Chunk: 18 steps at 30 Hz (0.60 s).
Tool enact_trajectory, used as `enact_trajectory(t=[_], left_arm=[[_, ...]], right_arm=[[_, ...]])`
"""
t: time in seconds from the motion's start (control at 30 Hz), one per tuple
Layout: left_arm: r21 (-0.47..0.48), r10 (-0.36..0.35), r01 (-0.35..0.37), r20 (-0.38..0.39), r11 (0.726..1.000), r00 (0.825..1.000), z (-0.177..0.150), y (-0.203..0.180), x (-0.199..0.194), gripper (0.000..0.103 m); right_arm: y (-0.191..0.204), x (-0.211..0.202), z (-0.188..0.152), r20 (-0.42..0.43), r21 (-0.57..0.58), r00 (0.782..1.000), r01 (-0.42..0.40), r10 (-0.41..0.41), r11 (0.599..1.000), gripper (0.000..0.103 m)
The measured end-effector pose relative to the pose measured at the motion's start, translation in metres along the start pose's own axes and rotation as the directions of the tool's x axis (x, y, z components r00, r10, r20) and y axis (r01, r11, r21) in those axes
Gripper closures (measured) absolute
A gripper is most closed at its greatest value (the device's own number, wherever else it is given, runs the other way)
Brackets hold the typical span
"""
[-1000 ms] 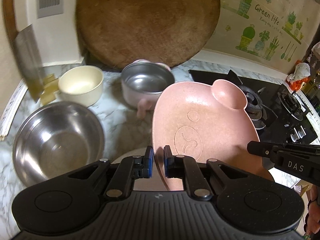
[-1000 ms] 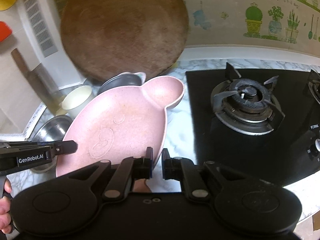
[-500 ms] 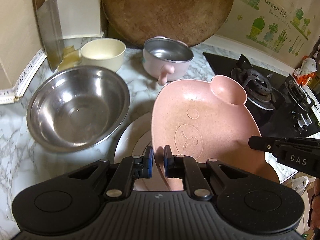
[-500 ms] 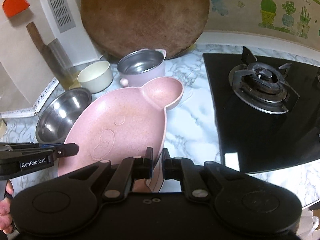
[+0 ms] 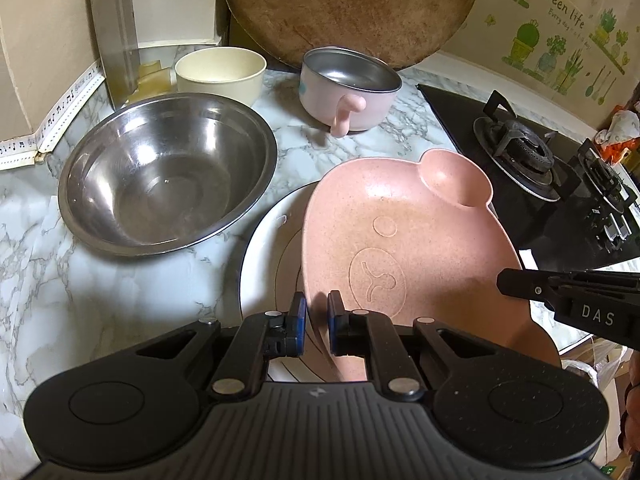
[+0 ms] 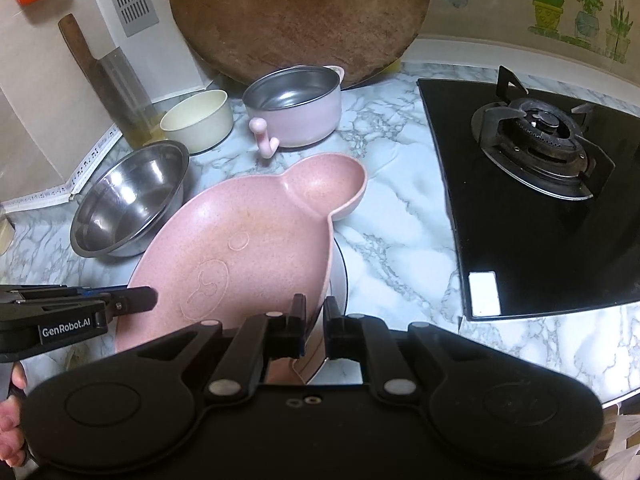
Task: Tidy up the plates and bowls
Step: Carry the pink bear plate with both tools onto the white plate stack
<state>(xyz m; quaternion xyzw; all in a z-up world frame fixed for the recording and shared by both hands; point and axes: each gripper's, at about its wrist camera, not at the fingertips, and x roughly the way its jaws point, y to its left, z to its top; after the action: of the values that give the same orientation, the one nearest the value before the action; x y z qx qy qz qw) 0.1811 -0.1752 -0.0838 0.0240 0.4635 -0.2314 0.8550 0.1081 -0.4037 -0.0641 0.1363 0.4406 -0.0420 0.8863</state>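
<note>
A pink bear-shaped plate (image 5: 404, 240) (image 6: 248, 248) hangs tilted just above a white plate (image 5: 268, 248) (image 6: 340, 276) on the marble counter. My left gripper (image 5: 317, 312) is shut on the pink plate's left rim. My right gripper (image 6: 314, 316) is shut on its right rim. Each gripper shows in the other's view, the right one (image 5: 516, 284) and the left one (image 6: 136, 300). A large steel bowl (image 5: 168, 172) (image 6: 132, 196), a cream bowl (image 5: 220, 72) (image 6: 198, 120) and a pink steel-lined pot (image 5: 350, 88) (image 6: 294, 104) stand behind.
A round wooden board (image 5: 348, 8) leans on the back wall. A cleaver (image 5: 114, 28) stands in the left corner. A black gas hob (image 6: 540, 184) fills the right side. The counter's front edge runs close below the plates.
Both grippers have lowered the pink plate and drawn it back towards the front. The white plate has come into sight beneath it. The bowls now sit farther away.
</note>
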Motion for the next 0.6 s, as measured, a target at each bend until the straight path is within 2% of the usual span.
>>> enact_trajectory(t=[0.6], left_arm=[[-0.001, -0.004, 0.004, -0.034, 1.000, 0.999, -0.005, 0.001, 0.016, 0.093]], right_arm=[[-0.002, 0.011, -0.006, -0.023, -0.013, 1.000, 0.015, -0.015, 1.000, 0.093]])
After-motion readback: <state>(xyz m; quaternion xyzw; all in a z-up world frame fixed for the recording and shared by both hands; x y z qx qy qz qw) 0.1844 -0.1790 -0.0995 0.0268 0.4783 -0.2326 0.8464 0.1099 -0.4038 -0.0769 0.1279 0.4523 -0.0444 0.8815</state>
